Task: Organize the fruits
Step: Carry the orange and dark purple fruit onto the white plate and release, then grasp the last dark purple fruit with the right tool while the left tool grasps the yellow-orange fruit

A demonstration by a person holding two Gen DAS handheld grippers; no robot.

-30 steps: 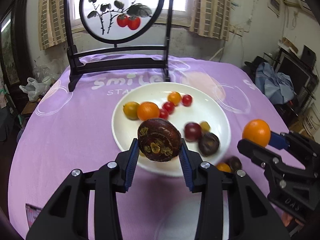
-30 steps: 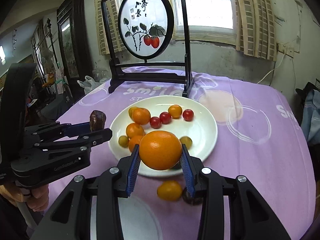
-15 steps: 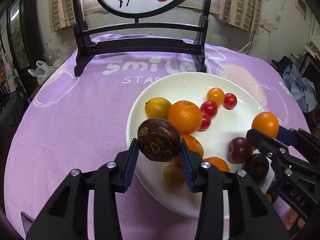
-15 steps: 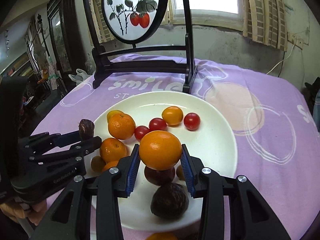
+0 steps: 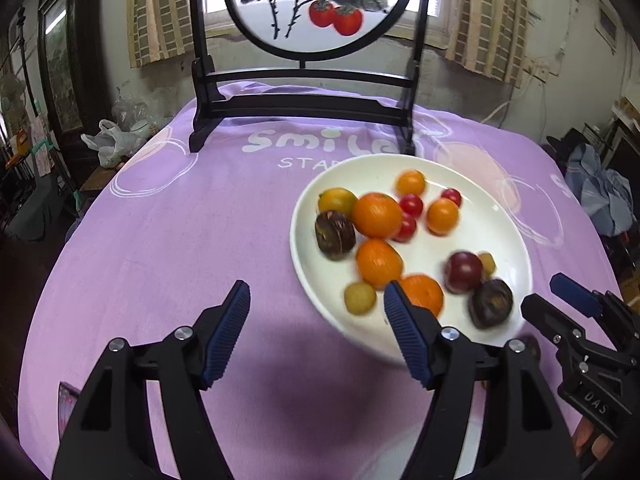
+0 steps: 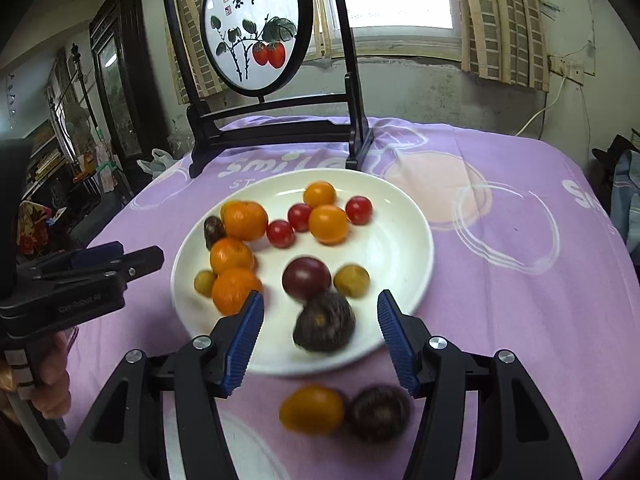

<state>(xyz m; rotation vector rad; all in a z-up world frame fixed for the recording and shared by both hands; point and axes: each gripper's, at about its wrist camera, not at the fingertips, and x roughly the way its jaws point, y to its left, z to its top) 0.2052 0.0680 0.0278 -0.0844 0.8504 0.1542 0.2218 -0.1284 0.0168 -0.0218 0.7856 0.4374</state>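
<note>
1. Desk under a purple cloth, bearing a framed round screen at the far side and a white plate nearer.
2. Plate holding all but two fruits: three oranges stacked along its left side, a yellow-green fruit behind them in the left view, two small orange fruits toward the back, three cherry tomatoes among these.
3. Also on the plate: a dark brown fruit at the left rim beside the oranges, a plum in the middle, a dark wrinkled fruit at the near rim, two small yellowish fruits, one beside the plum, one at the left edge.
4. Off the plate, on the cloth just below its near rim: one orange-yellow fruit touching a dark one.
5. Left tongs standing wide apart, just opened, nothing between them; right finger overlapping the plate's near-left rim.
6. Right tongs likewise parted, just opened, gripping nothing; wrinkled fruit seen between the pads, untouched, lying on the plate.
</note>
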